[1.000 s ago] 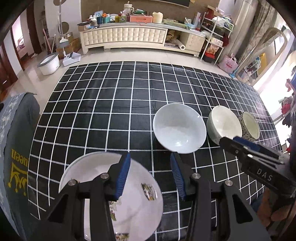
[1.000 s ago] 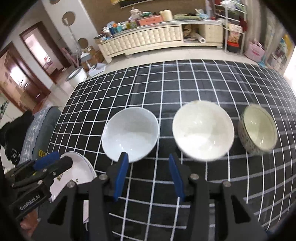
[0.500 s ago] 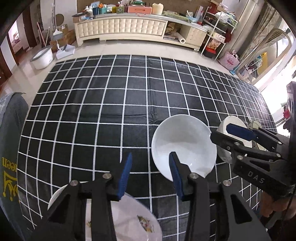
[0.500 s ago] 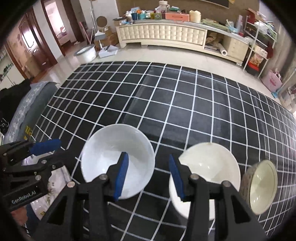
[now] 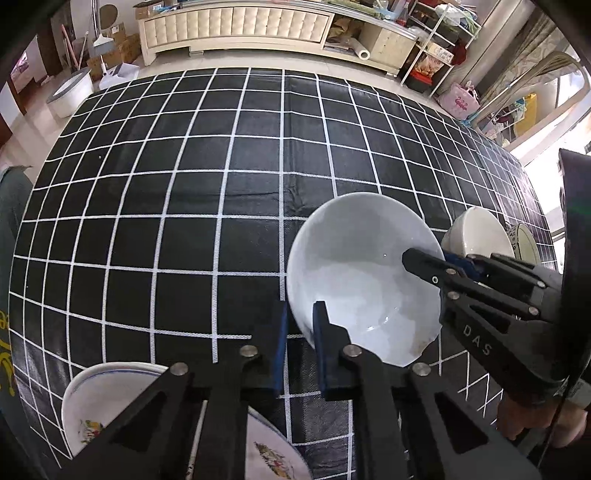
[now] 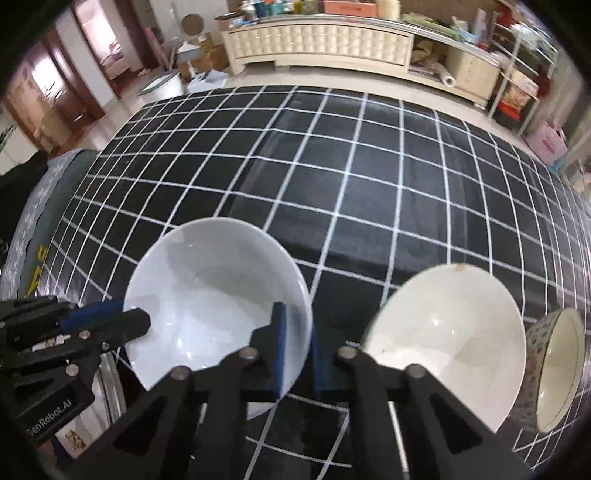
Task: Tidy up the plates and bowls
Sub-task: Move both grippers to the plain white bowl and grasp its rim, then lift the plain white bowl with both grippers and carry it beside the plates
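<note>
A white bowl [image 5: 364,277] sits on the black checked tablecloth [image 5: 184,192]. My left gripper [image 5: 299,343] is shut on its left rim. My right gripper [image 6: 297,354] is shut on its right rim; the bowl also shows in the right wrist view [image 6: 218,291]. The right gripper reaches in from the right in the left wrist view [image 5: 443,266]. A cream bowl [image 6: 447,339] stands to the right of the white one, and a patterned bowl [image 6: 557,373] beyond it. A floral plate [image 5: 110,413] lies under my left gripper.
A grey chair back [image 6: 40,206] stands at the table's left edge. Beyond the far edge are a cream sideboard [image 5: 240,26] and a shelf rack [image 5: 439,48]. A white bucket [image 5: 70,92] stands on the floor.
Both grippers moved forward onto the white bowl and closed on opposite sides of its rim. They were open and short of the bowl before.
</note>
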Motion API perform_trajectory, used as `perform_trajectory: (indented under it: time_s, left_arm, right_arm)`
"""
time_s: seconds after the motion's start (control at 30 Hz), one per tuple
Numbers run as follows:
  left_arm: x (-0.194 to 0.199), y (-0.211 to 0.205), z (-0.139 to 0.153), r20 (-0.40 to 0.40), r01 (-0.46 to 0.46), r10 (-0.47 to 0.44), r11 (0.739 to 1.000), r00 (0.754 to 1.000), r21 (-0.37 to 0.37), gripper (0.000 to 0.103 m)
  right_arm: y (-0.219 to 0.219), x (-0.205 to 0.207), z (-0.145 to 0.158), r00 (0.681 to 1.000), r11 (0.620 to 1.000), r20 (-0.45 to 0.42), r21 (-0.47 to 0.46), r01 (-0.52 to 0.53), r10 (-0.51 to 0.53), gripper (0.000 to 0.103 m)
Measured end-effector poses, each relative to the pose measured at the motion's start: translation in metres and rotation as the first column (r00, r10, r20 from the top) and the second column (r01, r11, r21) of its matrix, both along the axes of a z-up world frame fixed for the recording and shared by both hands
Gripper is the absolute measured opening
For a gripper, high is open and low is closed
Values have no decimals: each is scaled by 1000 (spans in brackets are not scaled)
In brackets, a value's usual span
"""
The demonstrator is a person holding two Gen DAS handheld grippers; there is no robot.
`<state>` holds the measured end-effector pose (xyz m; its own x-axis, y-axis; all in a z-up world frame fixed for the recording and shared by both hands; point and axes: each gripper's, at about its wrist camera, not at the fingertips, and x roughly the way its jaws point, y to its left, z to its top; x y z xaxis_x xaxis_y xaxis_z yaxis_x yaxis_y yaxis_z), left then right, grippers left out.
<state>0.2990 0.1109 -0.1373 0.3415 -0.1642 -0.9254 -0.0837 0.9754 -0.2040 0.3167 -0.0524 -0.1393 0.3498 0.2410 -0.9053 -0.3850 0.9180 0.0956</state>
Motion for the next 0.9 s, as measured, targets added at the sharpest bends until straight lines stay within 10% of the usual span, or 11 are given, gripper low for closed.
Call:
perform_trajectory:
  time_s: [0.9]
  left_arm:
    - [-63, -46, 26, 33, 76, -78, 995, 996, 58, 10]
  right_arm:
    - [-45, -81, 35, 977, 976, 41, 80, 205, -209, 12]
